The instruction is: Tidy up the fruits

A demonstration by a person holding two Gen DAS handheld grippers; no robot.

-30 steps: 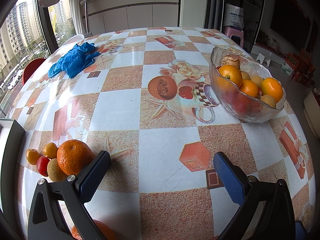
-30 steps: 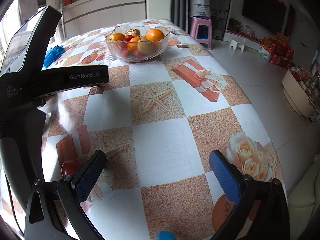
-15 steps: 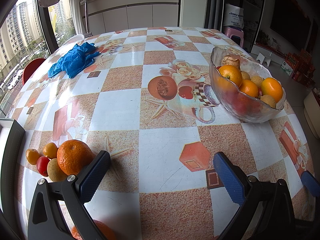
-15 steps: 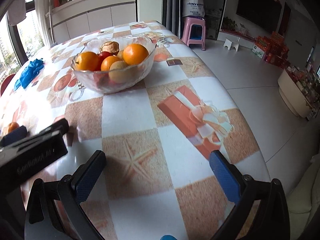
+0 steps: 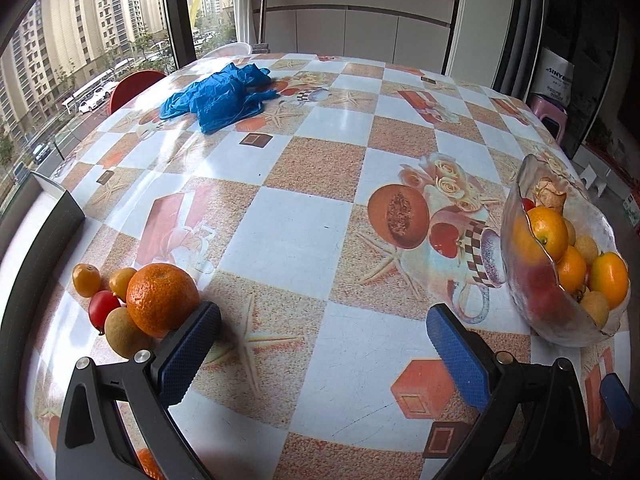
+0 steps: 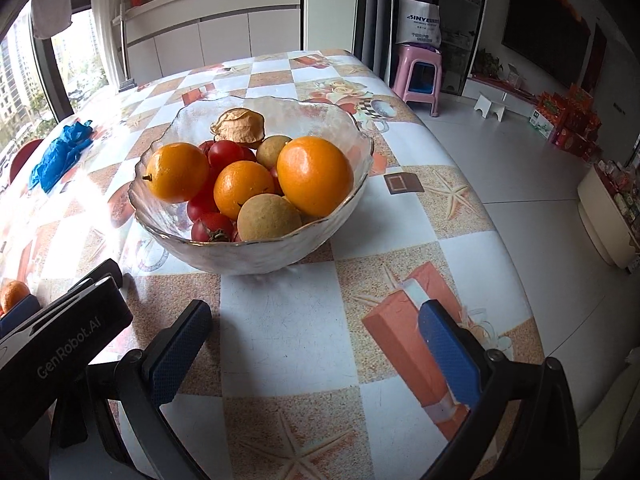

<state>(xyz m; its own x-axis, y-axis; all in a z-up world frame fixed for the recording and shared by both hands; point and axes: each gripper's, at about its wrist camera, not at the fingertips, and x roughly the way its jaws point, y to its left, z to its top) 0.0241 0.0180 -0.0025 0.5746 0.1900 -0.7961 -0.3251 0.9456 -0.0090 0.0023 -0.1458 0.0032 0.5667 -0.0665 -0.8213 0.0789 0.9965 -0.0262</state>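
1. On the worktop [image 5: 296,240] we find a loose cluster of fruit [image 5: 132,304] at the near left, just beside the left finger of our left tongs [image 5: 320,352].
2. The bowl [image 6: 248,256] stands on the worktop well to the right of that cluster, directly ahead of our right tongs [image 6: 312,348], with fruit piled in it.
3. Crumpled gloves [image 5: 220,96] lie at the far left, well behind the cluster.
4. A stool [image 6: 420,72] stands on the floor beyond the worktop's far right corner.
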